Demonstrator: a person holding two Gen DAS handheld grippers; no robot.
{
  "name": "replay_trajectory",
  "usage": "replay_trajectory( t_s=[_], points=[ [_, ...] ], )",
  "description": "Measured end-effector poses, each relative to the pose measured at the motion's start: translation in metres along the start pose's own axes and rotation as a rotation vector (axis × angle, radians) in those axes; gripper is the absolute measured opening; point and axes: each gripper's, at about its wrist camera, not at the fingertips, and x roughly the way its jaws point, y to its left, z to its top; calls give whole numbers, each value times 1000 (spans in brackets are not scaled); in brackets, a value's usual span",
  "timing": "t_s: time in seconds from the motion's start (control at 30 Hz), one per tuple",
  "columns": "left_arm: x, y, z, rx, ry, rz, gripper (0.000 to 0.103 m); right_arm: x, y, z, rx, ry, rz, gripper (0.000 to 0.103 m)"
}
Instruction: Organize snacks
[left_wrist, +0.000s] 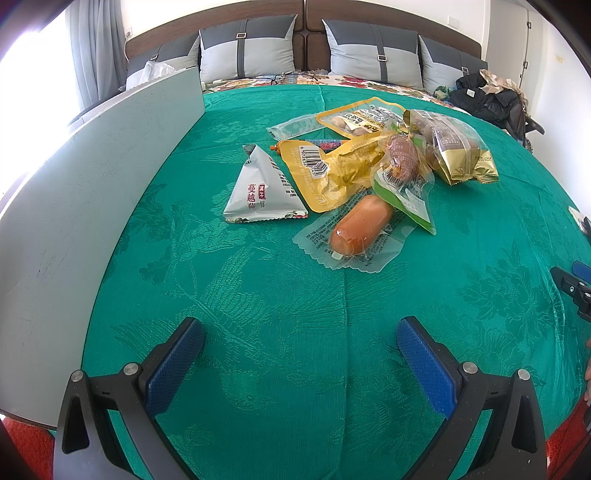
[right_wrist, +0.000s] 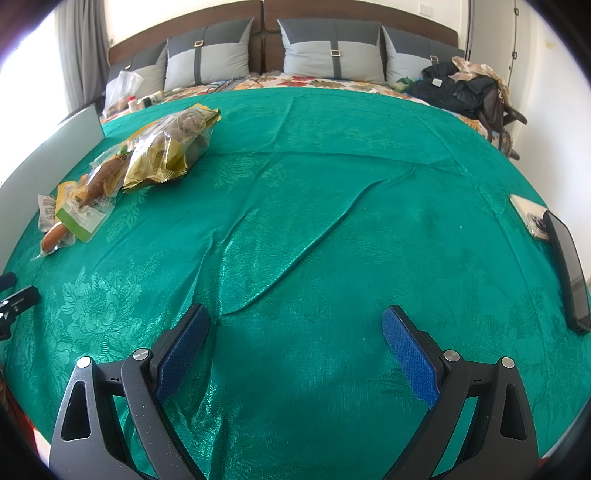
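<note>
On a green damask cloth (left_wrist: 258, 332), spread over a bed: a loose heap of snack packets, all lying well ahead of the left gripper (left_wrist: 300, 354), jaws wide apart and holding nothing above bare cloth. Nearest in the heap, a sausage in a clear scalloped pouch (left_wrist: 360, 225); left of it and slightly apart, a white triangular packet (left_wrist: 260, 192) with red characters; behind, a yellow pouch (left_wrist: 332, 173) with a barcode, overlapped by a green-edged clear pack (left_wrist: 404, 192) and a gold-trimmed bag (left_wrist: 454, 147); farthest back, a yellow-bordered pouch (left_wrist: 364, 118) on a clear one. Along the left edge of the cloth, a white upright panel (left_wrist: 92, 184) close beside the packets. Farther right, the right gripper (right_wrist: 295, 347), likewise spread open and empty over a long crease in the cloth, snack heap (right_wrist: 147, 155) far off to its left. At the right edge, a black phone-like slab (right_wrist: 569, 269) beside a pale cased phone (right_wrist: 528, 214). Beyond, grey pillows (right_wrist: 332, 48), dark clothes (right_wrist: 454, 88), a clear plastic bag (right_wrist: 122, 88).
</note>
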Motion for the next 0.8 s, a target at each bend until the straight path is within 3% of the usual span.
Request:
replay_trajectory(
  t_s=[0.37, 0.57, 0.8],
  points=[
    [0, 0, 0, 0, 3, -1, 103, 0, 0, 0, 0, -1, 0, 97],
    [2, 3, 5, 8, 49, -19, 103, 0, 0, 0, 0, 0, 1, 97],
    [-1, 21, 17, -58, 51, -59, 98, 1, 0, 0, 0, 0, 1, 97]
  ],
)
